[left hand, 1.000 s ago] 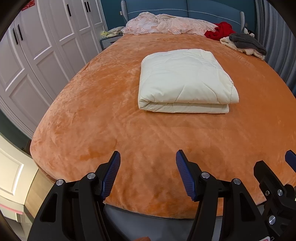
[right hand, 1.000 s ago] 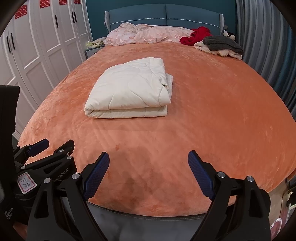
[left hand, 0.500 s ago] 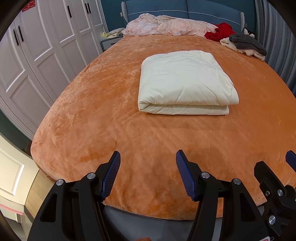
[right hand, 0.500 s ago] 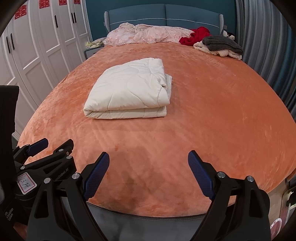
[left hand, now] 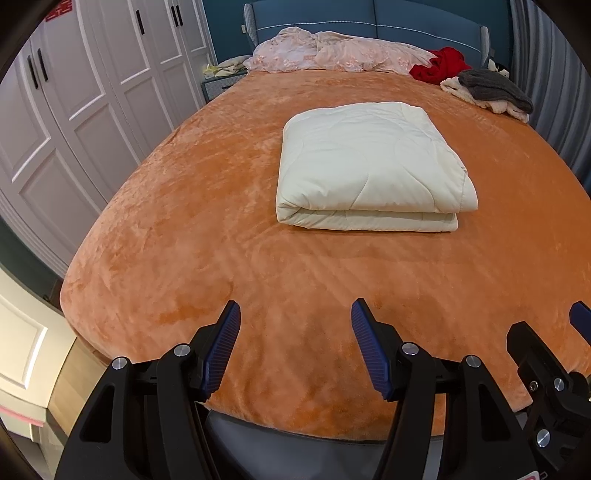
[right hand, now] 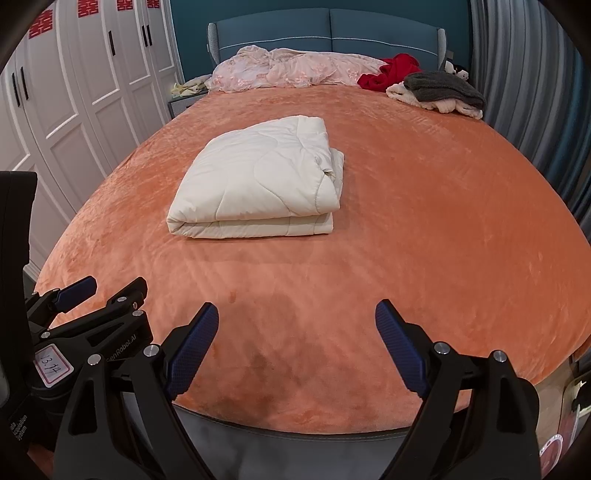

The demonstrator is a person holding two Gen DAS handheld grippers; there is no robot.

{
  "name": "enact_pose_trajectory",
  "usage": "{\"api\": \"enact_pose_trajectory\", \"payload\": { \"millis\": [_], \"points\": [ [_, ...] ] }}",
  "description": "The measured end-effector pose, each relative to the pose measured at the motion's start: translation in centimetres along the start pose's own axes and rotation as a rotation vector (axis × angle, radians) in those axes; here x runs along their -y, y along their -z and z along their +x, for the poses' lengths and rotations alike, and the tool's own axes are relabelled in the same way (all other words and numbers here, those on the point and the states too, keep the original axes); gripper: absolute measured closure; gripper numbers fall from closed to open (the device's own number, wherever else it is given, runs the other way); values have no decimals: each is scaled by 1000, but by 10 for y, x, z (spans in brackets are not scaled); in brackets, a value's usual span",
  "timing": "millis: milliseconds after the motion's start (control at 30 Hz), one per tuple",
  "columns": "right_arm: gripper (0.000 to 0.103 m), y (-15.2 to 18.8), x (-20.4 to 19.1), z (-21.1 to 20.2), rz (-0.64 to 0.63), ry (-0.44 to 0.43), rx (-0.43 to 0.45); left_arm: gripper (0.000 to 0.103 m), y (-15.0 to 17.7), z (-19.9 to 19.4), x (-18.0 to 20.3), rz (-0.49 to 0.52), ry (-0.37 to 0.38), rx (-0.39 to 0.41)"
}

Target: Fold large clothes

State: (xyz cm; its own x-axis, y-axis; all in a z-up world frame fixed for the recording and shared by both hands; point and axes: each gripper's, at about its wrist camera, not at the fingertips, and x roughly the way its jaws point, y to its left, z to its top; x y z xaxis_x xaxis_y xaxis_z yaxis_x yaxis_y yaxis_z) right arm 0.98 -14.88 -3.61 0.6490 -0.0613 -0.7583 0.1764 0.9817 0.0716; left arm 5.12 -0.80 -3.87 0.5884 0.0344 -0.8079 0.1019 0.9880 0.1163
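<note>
A cream quilted blanket lies folded into a thick rectangle on the orange bedspread, its folded edge facing me. It also shows in the right wrist view, left of centre. My left gripper is open and empty above the foot of the bed, well short of the blanket. My right gripper is open and empty, beside the left one. The right gripper's edge shows in the left wrist view, and the left gripper's edge in the right wrist view.
A pink floral quilt lies crumpled at the blue headboard. Red, grey and cream clothes are piled at the far right corner. White wardrobe doors line the left side. Grey curtains hang on the right.
Both grippers stay open and nearly still. The left wrist view has tilted slightly, so the blanket sits a little lower in frame.
</note>
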Motion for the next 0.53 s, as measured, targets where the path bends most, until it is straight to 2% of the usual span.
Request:
{"api": "enact_pose_trajectory", "payload": {
  "millis": [100, 400, 533],
  "points": [
    [19, 0, 1, 0, 1, 2, -2, 43, 0, 2, -1, -11, 20, -13],
    [18, 0, -4, 1, 2, 17, -2, 44, 2, 5, 1, -18, 7, -23],
    [13, 2, -8, 3, 7, 42, 12, 44, 3, 7, -2, -29, 5, -31]
  ]
}}
